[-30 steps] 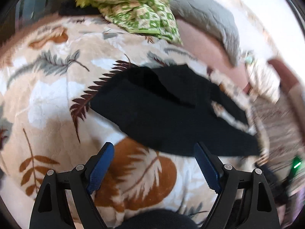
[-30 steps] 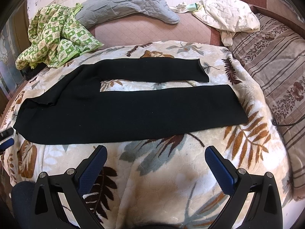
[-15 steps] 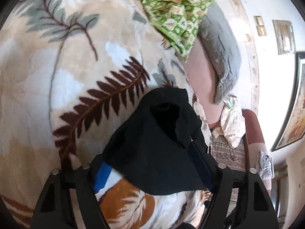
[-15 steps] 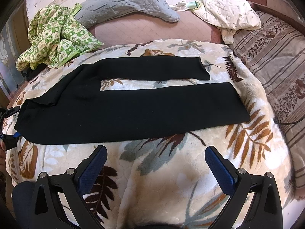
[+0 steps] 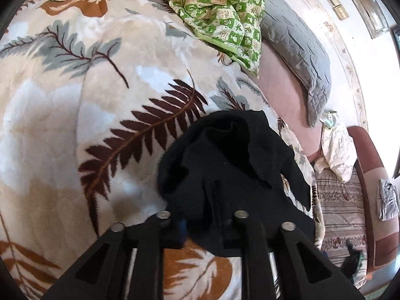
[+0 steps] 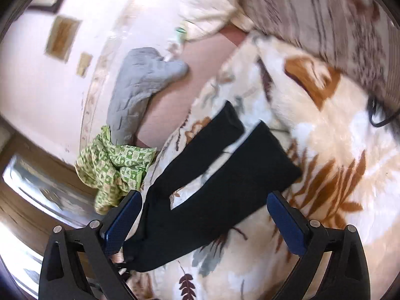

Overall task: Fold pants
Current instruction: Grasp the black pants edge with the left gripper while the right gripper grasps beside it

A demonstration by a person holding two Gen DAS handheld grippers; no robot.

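The black pants (image 6: pixel 220 182) lie spread on the leaf-patterned blanket (image 6: pixel 325 165), both legs apart and pointing away in the right wrist view. My left gripper (image 5: pixel 207 215) is shut on the waist end of the pants (image 5: pixel 230 165), which bunches up over the fingers and hides the pads. My right gripper (image 6: pixel 205 220) is open and empty above the near part of the pants, its blue pads (image 6: pixel 287 222) wide apart. That view is tilted and blurred.
A green patterned cloth (image 5: pixel 225 12) and a grey quilted pillow (image 5: pixel 297 50) lie at the bed's far side. A cream cloth (image 5: pixel 337 150) rests on the striped sofa cushion (image 5: pixel 342 207). A black cable (image 6: pixel 377 117) lies at the blanket's right edge.
My left gripper has closed on the waist end of the pants and bunched it up. My right gripper has swung and tilted sharply over the pants, still open.
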